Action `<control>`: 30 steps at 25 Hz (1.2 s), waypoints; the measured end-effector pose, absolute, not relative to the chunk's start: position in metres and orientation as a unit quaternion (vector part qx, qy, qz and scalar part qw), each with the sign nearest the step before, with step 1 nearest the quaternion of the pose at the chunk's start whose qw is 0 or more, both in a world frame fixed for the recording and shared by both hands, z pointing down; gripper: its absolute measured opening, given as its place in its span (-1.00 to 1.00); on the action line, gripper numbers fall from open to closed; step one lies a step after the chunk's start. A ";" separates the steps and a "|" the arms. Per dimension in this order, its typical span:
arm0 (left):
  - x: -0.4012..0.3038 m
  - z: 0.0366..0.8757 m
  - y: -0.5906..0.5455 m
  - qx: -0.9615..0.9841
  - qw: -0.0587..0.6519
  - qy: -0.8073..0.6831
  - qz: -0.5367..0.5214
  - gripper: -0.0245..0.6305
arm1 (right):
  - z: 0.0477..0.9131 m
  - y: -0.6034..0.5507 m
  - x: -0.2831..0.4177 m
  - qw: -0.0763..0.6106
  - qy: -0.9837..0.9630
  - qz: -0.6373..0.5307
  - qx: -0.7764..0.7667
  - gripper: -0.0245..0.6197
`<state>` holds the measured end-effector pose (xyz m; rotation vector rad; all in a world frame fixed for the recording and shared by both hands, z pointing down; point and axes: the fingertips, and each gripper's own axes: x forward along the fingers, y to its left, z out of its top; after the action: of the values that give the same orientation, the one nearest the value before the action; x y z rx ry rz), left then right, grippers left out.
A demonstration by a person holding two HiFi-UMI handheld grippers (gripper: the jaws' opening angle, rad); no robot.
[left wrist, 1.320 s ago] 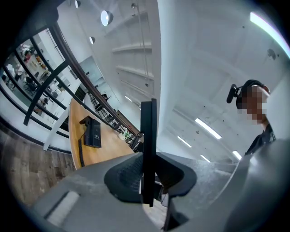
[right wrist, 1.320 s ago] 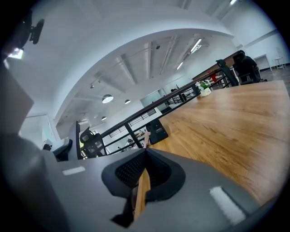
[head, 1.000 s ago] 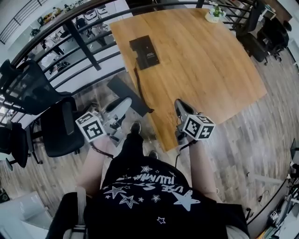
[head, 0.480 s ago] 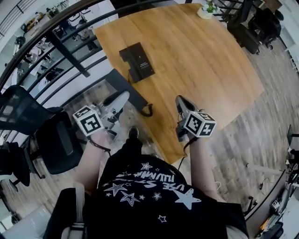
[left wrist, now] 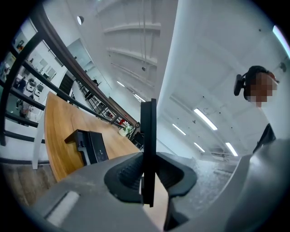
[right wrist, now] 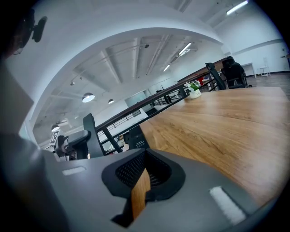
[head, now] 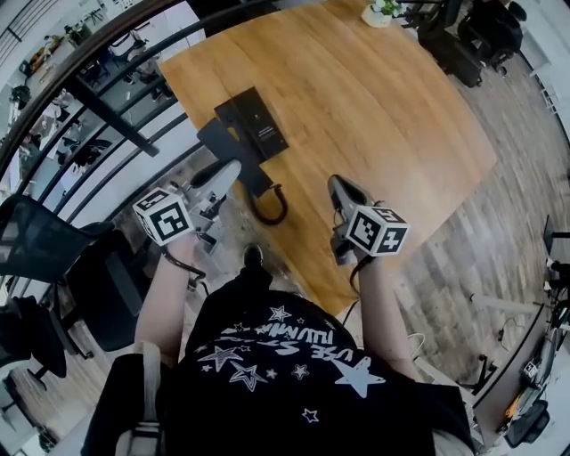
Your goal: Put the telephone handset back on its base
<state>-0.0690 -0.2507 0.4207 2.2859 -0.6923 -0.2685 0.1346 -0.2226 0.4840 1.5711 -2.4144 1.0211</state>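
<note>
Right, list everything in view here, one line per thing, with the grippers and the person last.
table: one, light wood, ahead of the person
telephone base: one, black, near the table's left edge
handset: one, black, held off the base, seen edge-on between the left jaws
cord: one, black, looping below the table edge
potted plant: one, green in a white pot, far table corner
office chairs: several, black, at left and beyond the table
railing: one, dark, along the left
floor: grey-brown planks
left gripper: grey, shut on the handset
right gripper: grey, slightly open, empty
person's shirt: black with white stars
</note>
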 end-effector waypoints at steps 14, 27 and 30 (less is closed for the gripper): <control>-0.072 0.457 -0.304 0.895 0.368 -0.246 -0.051 -0.67 | 0.496 -0.247 0.120 0.051 -0.774 0.345 0.528 -0.92; -0.074 0.486 -0.348 0.900 0.368 -0.234 -0.029 -0.67 | 0.506 -0.276 0.112 0.061 -0.758 0.360 0.541 -0.92; -0.070 0.493 -0.356 0.901 0.370 -0.227 -0.025 -0.67 | 0.509 -0.285 0.110 0.065 -0.756 0.362 0.541 -0.92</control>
<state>-0.0698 -0.3557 0.4934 2.3109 -0.5830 -0.0654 0.1101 -0.2850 0.5090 1.6335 -2.2818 1.0912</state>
